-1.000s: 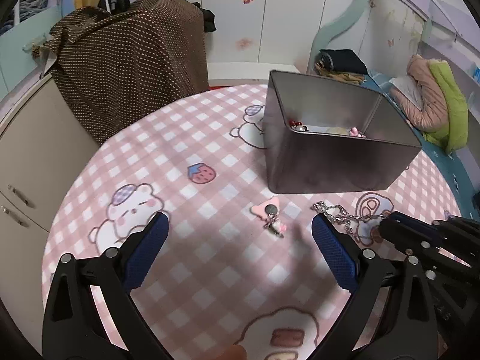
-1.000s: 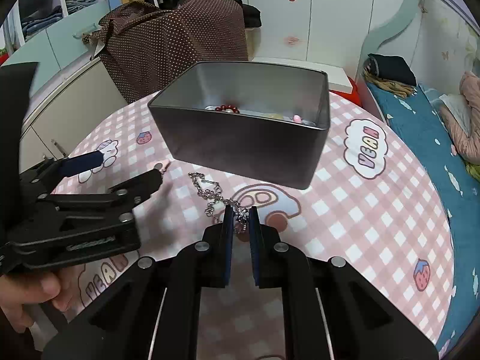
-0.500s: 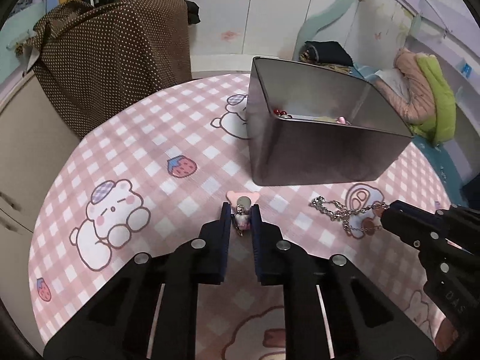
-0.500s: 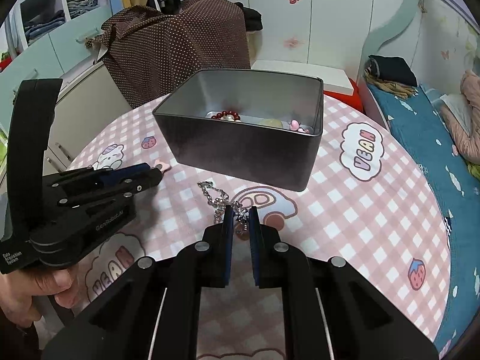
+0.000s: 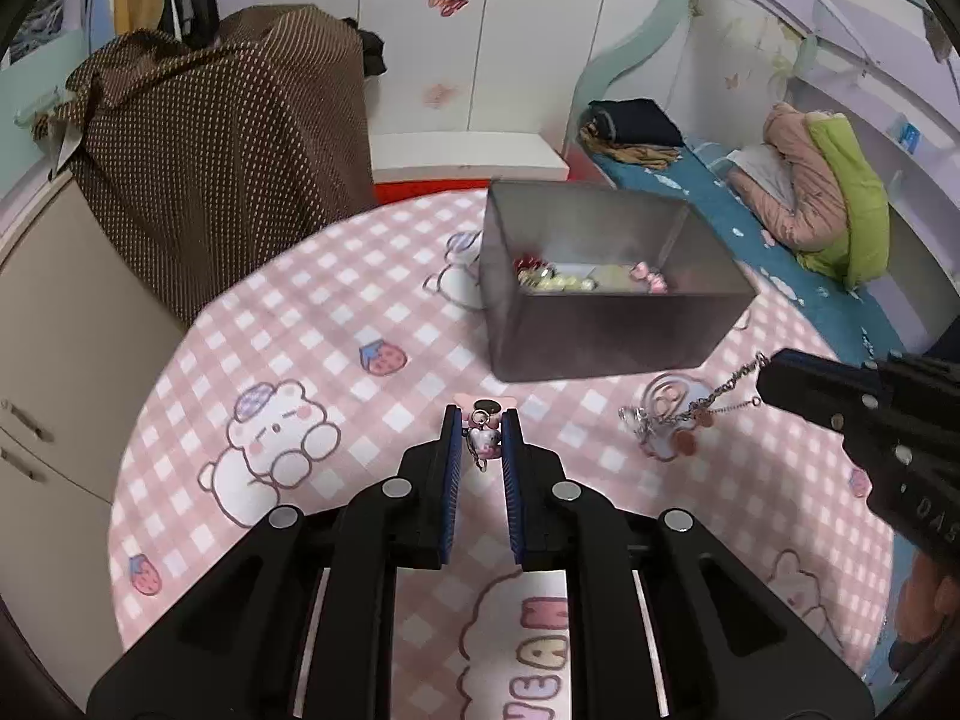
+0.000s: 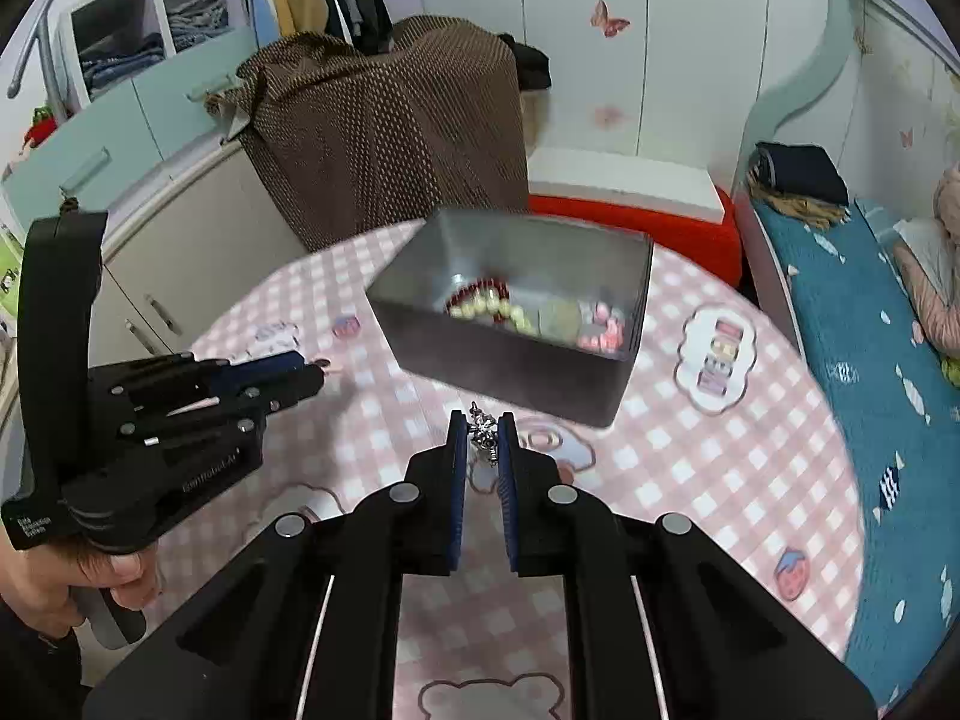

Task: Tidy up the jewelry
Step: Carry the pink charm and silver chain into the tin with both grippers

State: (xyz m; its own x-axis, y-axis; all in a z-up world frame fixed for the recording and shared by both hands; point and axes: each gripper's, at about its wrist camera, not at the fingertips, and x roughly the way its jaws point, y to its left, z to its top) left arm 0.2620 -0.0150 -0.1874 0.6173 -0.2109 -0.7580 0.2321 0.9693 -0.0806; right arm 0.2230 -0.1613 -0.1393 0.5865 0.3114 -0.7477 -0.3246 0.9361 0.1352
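Observation:
My left gripper (image 5: 481, 420) is shut on a small pink charm keychain (image 5: 483, 439) and holds it above the pink checked tablecloth (image 5: 384, 312). My right gripper (image 6: 481, 427) is shut on a silver chain (image 6: 483, 433). In the left wrist view the chain (image 5: 684, 414) hangs from the right gripper (image 5: 765, 375) above the cloth. A grey metal tin (image 5: 606, 324) stands ahead of both grippers, also in the right wrist view (image 6: 522, 354), with red and cream beads (image 6: 486, 300) and pink pieces (image 6: 600, 324) inside.
The table is round; its far edge meets a brown dotted cloth (image 5: 228, 138) draped over a cabinet. A red and white stool (image 6: 624, 198) stands behind the tin. A bed with a blue sheet (image 6: 852, 324) lies to the right.
My left gripper closed on the pink charm and lifted it off the cloth. My right gripper lifted the silver chain up and closer to the tin.

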